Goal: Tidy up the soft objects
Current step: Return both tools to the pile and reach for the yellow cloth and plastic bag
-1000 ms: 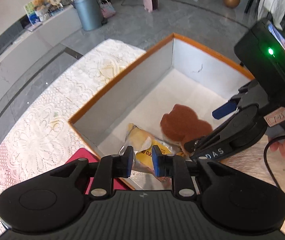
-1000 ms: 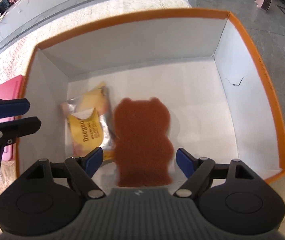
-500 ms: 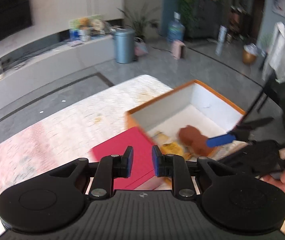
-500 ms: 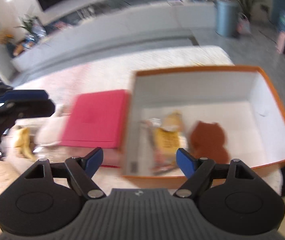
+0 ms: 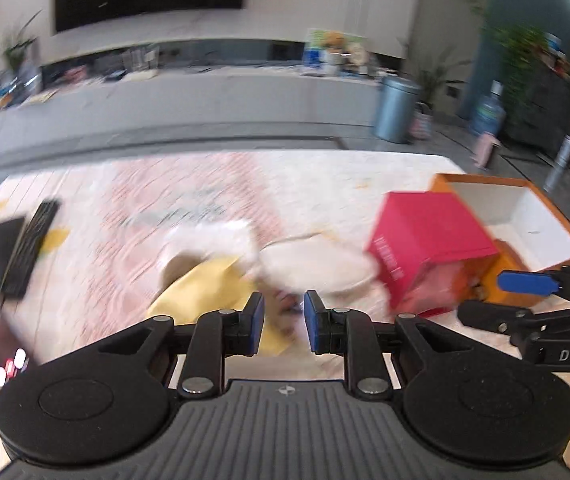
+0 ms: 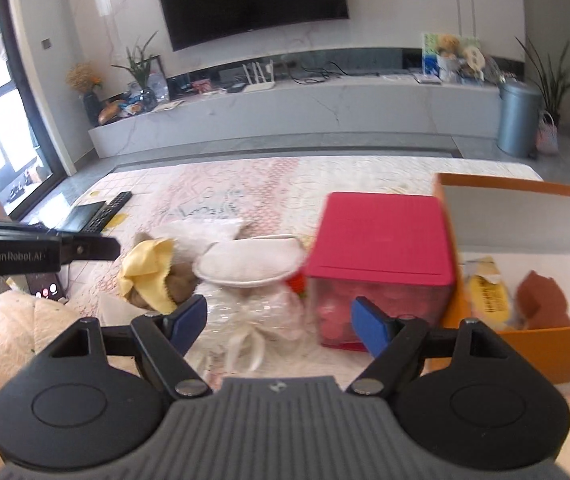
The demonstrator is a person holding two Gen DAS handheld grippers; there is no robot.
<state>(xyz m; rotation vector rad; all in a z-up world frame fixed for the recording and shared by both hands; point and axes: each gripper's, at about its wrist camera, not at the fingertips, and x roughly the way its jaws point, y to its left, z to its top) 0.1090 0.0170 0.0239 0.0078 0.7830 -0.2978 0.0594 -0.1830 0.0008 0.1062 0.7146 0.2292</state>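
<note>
An orange box [image 6: 525, 344] with white inner walls stands at the right and holds a brown bear-shaped sponge [image 6: 543, 300] and a yellow snack packet [image 6: 487, 292]. Left of it lie a white soft pouch [image 6: 249, 264], a yellow cloth [image 6: 149, 272] over a brown plush, and a clear bag [image 6: 253, 320] with a ribbon. My right gripper [image 6: 279, 320] hovers wide open above the clear bag, holding nothing. My left gripper [image 5: 283, 320] stands over the yellow cloth [image 5: 205, 284], its jaws narrowly apart and opening, with nothing between them.
A pink lidded box [image 6: 381, 236] sits against the orange box's left wall. A remote control [image 6: 105, 210] and a phone [image 6: 45, 288] lie at the table's left. A cream cushion [image 6: 13, 332] is at the near left. A lace cloth covers the table.
Both grippers have swung left, out of the orange box, and now look at the pile of soft things. The sponge and the snack packet stay in the box.
</note>
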